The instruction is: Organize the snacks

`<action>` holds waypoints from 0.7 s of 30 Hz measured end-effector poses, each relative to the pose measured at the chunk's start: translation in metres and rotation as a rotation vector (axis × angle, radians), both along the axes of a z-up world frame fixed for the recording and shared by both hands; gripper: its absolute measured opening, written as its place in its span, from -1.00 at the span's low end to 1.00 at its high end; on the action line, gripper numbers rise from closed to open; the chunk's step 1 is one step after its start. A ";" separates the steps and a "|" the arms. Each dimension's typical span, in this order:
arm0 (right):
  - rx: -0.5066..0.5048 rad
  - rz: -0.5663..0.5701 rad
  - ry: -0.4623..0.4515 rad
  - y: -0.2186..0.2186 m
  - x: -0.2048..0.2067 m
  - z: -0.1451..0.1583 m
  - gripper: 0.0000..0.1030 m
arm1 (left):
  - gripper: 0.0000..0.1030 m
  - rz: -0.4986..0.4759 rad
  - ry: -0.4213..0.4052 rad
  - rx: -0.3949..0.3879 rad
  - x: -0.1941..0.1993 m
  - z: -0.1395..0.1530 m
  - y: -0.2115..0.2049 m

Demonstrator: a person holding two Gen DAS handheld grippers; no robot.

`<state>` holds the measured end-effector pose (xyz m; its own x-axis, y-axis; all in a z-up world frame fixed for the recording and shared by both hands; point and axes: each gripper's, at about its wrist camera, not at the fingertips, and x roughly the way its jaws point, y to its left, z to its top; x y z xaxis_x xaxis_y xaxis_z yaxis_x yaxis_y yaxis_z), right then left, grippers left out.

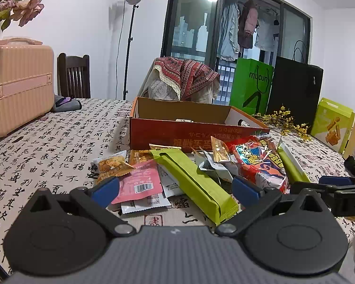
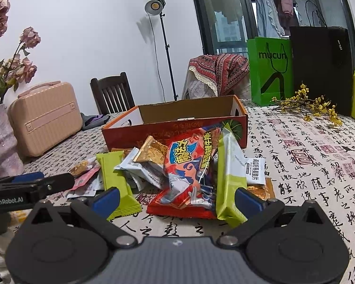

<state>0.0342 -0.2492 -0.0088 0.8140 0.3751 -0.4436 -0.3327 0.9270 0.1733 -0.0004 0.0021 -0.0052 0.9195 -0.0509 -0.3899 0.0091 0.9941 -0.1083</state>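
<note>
— Looking at the left gripper [image 1: 175, 190], how do its fingers stand?

— Spread wide, blue pads apart, gripping nothing. It hovers low on the near side of the snack pile [image 1: 189, 172], and a long green bar [image 1: 194, 182] lies between the two pads without touching either.

— And the right gripper [image 2: 176, 200]?

— Also spread, nothing pinched. It sits on the near side of the same pile, with the big red snack bag [image 2: 189, 172] lying between its fingers. A green-and-white packet [image 2: 229, 177] leans against that bag, just beside the right-hand pad.

— Where are the snacks relative to the cardboard box [image 1: 191, 120]?

— All heaped on the table, right against the box's near wall. None of them can be seen inside it; only a small white scrap shows near the far wall. In the pile there is a pink packet [image 1: 139, 182] on the side away from the red bag, gold-wrapped pieces [image 1: 221, 152] up close to the box, and several white sachets underneath.

— What else surrounds the box?

— A calligraphy-print tablecloth [image 1: 47, 146] under everything. Behind the box stands a chair draped with patterned cloth [image 1: 184, 78], and a green shopping bag [image 1: 253, 85] next to a black one. A pink case [image 1: 19, 85] sits well off to the box's other side, and yellow flower sprigs [image 1: 284, 120] lie near the green bag.
</note>
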 end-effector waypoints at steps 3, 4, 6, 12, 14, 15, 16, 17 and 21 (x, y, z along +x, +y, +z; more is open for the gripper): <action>0.001 0.001 0.000 0.000 -0.001 0.000 1.00 | 1.00 0.000 0.000 0.000 0.000 0.000 0.000; 0.001 0.001 0.000 0.000 -0.001 0.000 1.00 | 1.00 0.000 0.000 0.000 0.000 0.000 0.000; 0.001 0.000 0.000 0.000 -0.001 0.000 1.00 | 1.00 -0.001 0.000 -0.001 0.000 0.000 0.000; 0.002 0.001 0.000 0.000 -0.001 0.000 1.00 | 1.00 -0.001 -0.001 -0.001 -0.001 0.000 -0.001; 0.001 0.001 0.000 0.000 0.000 0.000 1.00 | 1.00 -0.001 0.001 -0.001 -0.001 0.000 -0.001; 0.001 0.001 0.001 0.000 -0.001 0.000 1.00 | 1.00 -0.002 0.001 0.000 -0.001 -0.001 -0.001; 0.002 0.001 0.001 0.000 -0.001 0.000 1.00 | 1.00 -0.002 0.001 0.000 -0.001 -0.001 -0.001; 0.001 0.001 0.001 0.000 -0.001 0.000 1.00 | 1.00 -0.002 0.001 0.000 -0.001 -0.001 -0.001; 0.002 0.000 0.001 0.000 -0.001 0.000 1.00 | 1.00 0.000 0.001 0.000 -0.001 -0.001 -0.001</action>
<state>0.0335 -0.2494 -0.0091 0.8136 0.3760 -0.4435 -0.3328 0.9266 0.1751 -0.0018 0.0007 -0.0059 0.9191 -0.0511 -0.3907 0.0092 0.9941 -0.1085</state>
